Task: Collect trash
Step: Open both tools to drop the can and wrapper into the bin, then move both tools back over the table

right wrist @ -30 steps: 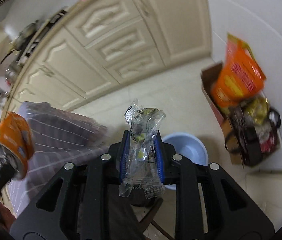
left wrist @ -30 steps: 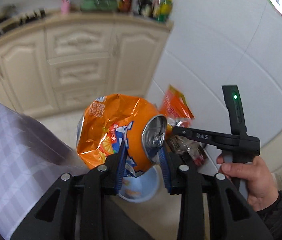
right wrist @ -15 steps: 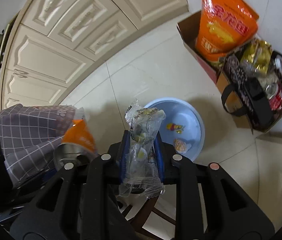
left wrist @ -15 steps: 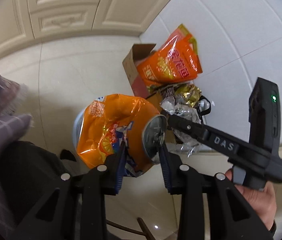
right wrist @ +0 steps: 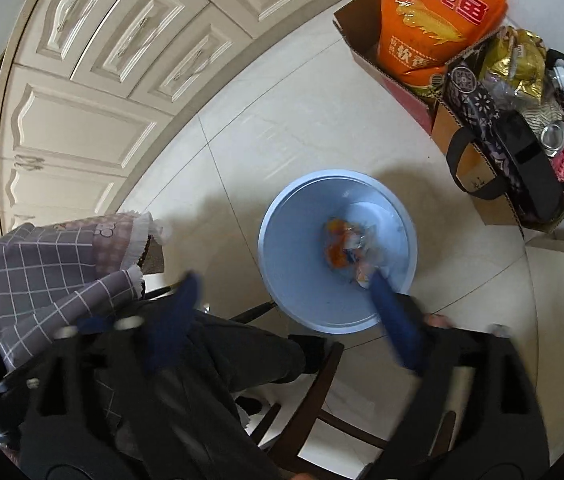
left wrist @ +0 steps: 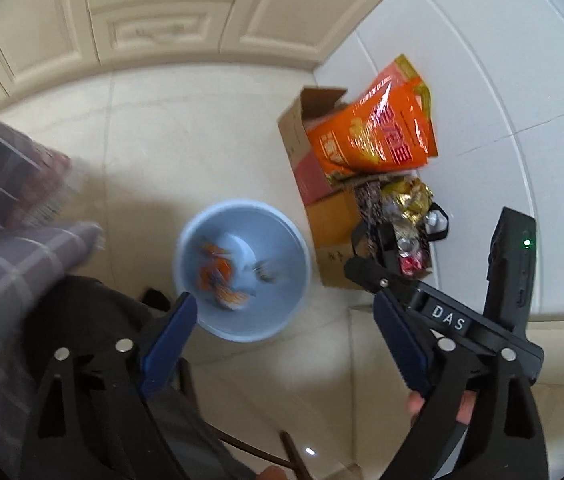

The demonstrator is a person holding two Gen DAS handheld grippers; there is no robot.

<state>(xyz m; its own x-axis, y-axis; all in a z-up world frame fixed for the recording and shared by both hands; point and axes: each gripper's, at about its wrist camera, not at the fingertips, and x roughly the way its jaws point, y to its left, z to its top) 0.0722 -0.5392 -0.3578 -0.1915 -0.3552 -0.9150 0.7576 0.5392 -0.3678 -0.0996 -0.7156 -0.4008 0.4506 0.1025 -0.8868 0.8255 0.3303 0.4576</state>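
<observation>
A light blue bin stands on the tiled floor below both grippers; it also shows in the right wrist view. Inside it lie the crushed orange can and a clear plastic wrapper, both blurred; the can and wrapper show in the right wrist view too. My left gripper is open and empty above the bin. My right gripper is open and empty above the bin; its body shows in the left wrist view.
A cardboard box with an orange bag and a dark tote of trash stand against the white tiled wall. Cream cabinets run behind. A checked cloth hangs at left. A dark chair is below.
Both grippers opened. The orange can dropped from my left gripper and the clear wrapper from my right gripper into the blue bin. Both views tilted further down.
</observation>
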